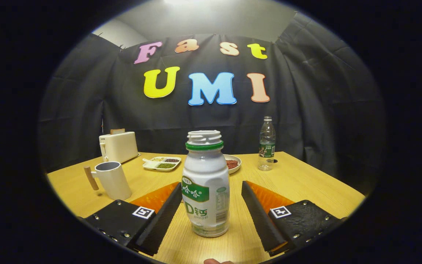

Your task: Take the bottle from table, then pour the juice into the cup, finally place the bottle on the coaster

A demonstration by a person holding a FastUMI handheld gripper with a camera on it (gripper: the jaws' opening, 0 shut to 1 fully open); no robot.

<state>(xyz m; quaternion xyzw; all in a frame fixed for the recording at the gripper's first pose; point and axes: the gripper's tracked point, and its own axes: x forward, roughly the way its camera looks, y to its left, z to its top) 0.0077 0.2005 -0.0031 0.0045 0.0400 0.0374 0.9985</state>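
We see a glossy, smooth plastic bottle [206, 187] on a matt wood-grain worktop [306, 179]; the cup [113, 179] looks matt with a wooden handle, and the hand-held gripper [211, 209] has ribbed, rough-looking fingers [260, 216] standing apart

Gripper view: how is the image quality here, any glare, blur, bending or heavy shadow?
Gripper view: sharp, no motion blur; fisheye bends the table edge and the booth wall. Light from above puts a soft glare on the table beside the cup, which casts a short shadow. The bottle is evenly lit, standing between the open tool fingers, untouched.
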